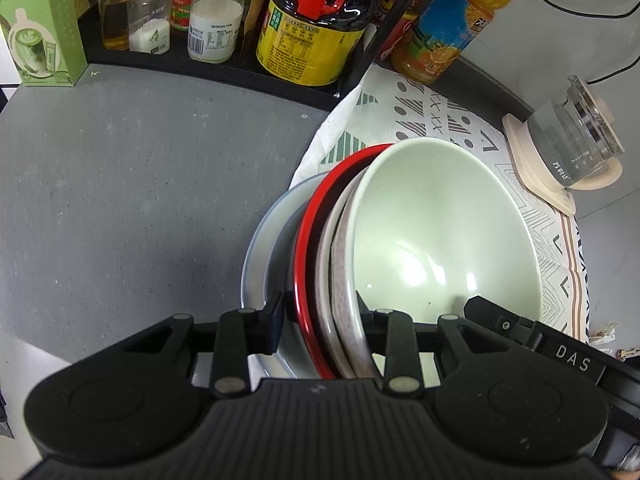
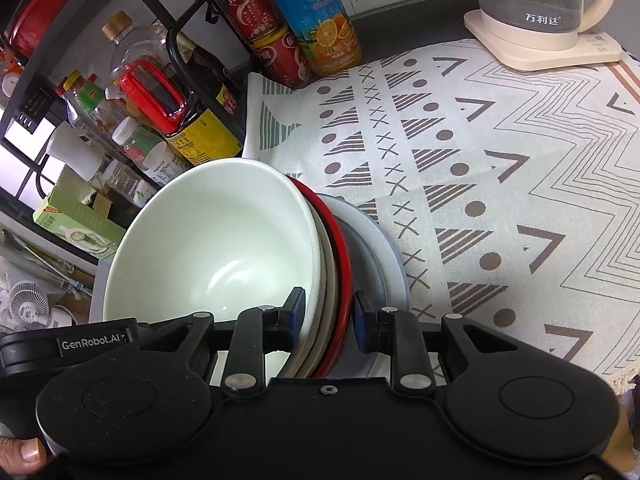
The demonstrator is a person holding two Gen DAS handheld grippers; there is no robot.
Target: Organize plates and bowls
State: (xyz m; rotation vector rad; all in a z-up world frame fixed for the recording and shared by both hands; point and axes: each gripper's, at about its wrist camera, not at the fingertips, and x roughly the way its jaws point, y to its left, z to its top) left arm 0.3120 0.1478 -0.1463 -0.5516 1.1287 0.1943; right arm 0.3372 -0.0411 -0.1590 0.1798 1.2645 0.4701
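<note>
A nested stack is held between both grippers: a pale green bowl (image 1: 436, 232) on top, a speckled grey-white bowl (image 1: 340, 264), a red-rimmed black bowl (image 1: 308, 248), and a grey-blue plate (image 1: 260, 248) outermost. My left gripper (image 1: 320, 312) is shut on the stack's rims, one finger outside the red bowl, the other inside the green bowl. My right gripper (image 2: 328, 312) grips the opposite side of the green bowl (image 2: 212, 240), red bowl (image 2: 340, 256) and inner rims, with the plate (image 2: 380, 252) outside its right finger.
A black rack (image 1: 224, 60) with bottles and jars stands behind, a green carton (image 1: 40, 28) at its left. A patterned cloth (image 2: 500, 168) covers the table's right, with a glass kettle (image 2: 536, 4) on its base. Bare grey tabletop (image 1: 140, 184) lies left.
</note>
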